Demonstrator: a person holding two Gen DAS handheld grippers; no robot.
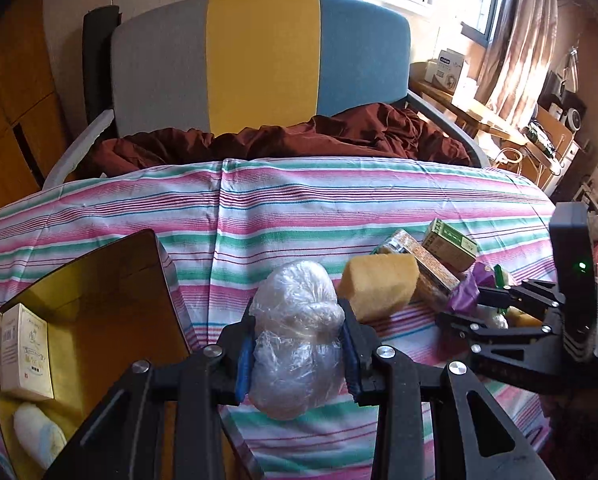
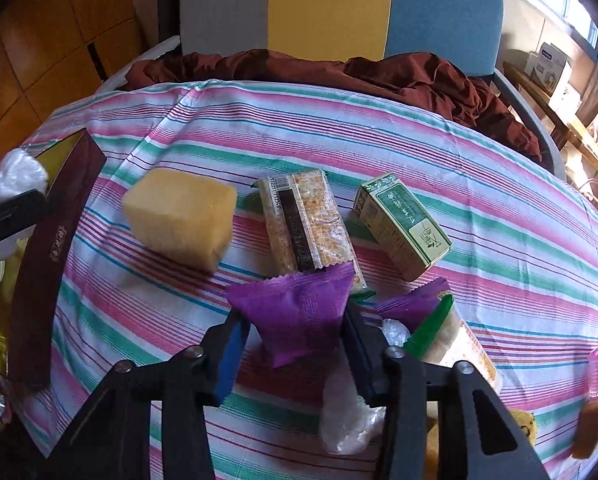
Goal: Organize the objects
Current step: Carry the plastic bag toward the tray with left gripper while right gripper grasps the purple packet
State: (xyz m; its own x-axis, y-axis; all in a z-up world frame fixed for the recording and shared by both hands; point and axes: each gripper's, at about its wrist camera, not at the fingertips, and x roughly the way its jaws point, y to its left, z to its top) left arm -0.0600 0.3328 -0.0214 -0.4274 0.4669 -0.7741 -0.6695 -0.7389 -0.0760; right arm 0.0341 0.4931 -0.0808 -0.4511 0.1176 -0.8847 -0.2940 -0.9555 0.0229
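My left gripper (image 1: 298, 312) is shut on a clear plastic-wrapped bundle (image 1: 297, 340), held above the striped cloth just right of the open gold-lined box (image 1: 99, 300). Inside that box lie a cream carton (image 1: 25, 354) and a white roll (image 1: 39, 436). My right gripper (image 2: 295, 316) points down with its blue pads on both sides of a purple packet (image 2: 299, 308), shut on it. In the left wrist view the right gripper (image 1: 465, 304) shows at the right among the pile. The left gripper (image 2: 11, 208) with its bundle (image 2: 19, 176) shows over the maroon box (image 2: 51, 248).
On the striped cloth (image 2: 339, 136) lie a yellow sponge (image 2: 183, 216), a cracker pack (image 2: 307, 220), a green carton (image 2: 403, 224), a second purple packet (image 2: 411, 300), another cracker pack (image 2: 459, 340) and a clear bag (image 2: 347, 412). A chair (image 2: 331, 4) with maroon fabric (image 2: 379, 72) stands behind.
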